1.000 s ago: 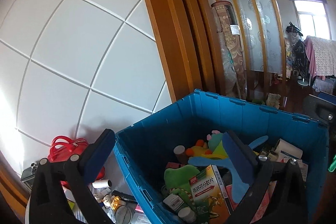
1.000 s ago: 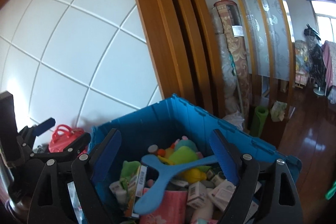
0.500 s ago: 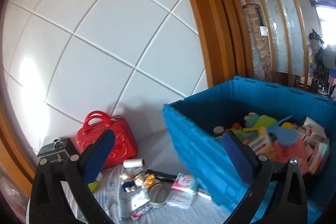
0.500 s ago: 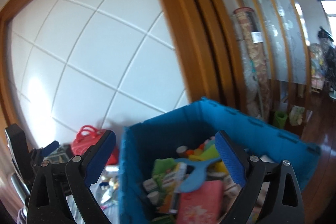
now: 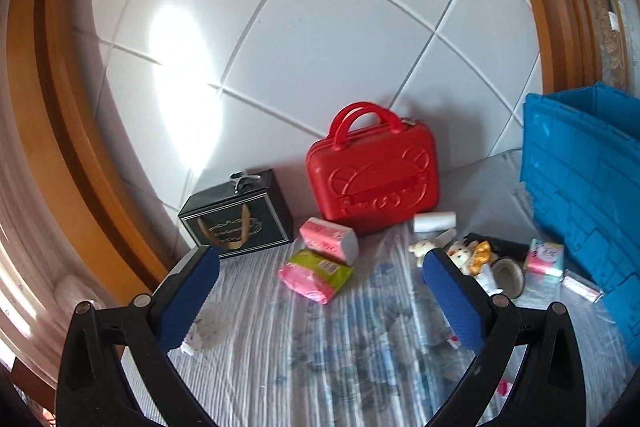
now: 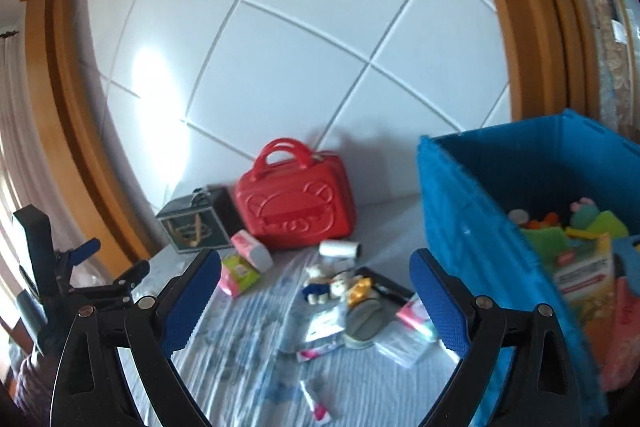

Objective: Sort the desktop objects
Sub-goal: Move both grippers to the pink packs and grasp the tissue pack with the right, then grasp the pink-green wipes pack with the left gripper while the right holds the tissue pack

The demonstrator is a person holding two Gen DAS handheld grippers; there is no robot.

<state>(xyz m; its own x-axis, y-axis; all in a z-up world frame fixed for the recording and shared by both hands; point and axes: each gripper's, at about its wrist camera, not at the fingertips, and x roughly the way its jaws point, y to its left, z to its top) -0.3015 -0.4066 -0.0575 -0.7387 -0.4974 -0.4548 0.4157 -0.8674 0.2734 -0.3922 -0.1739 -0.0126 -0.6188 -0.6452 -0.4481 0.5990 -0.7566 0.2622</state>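
Both claws have swung away from the blue bin and now look down at the bed cover (image 5: 320, 347), where the little things wait. One second ago the bin filled both views; now it sits at the right edge of the cover. The left claw (image 5: 320, 291) is wide open and holds nothing. The right claw (image 6: 316, 291) has just been opening its jaws and is wide open too, with nothing between them. A red case (image 5: 372, 179) stands at the back edge of the cover, against the white wall, and a black box (image 5: 236, 219) stands just beside it on its left. In front of them lie a pink tissue pack (image 5: 330, 239) and a pink and green pack (image 5: 316, 273), touching each other. Near the blue bin (image 6: 480, 211) is a small pile: a white roll (image 6: 340, 249), tiny toy animals (image 6: 324, 285), a round grey thing (image 6: 364, 319) and a few small packets. The bin already has many toys and boxes inside. I think this is the step of going to fetch the next thing for the bin. Next, one claw should pick one thing, come down over it with a pad on each side, and close. The pile is crowded, so it must aim well or it may bump the others.
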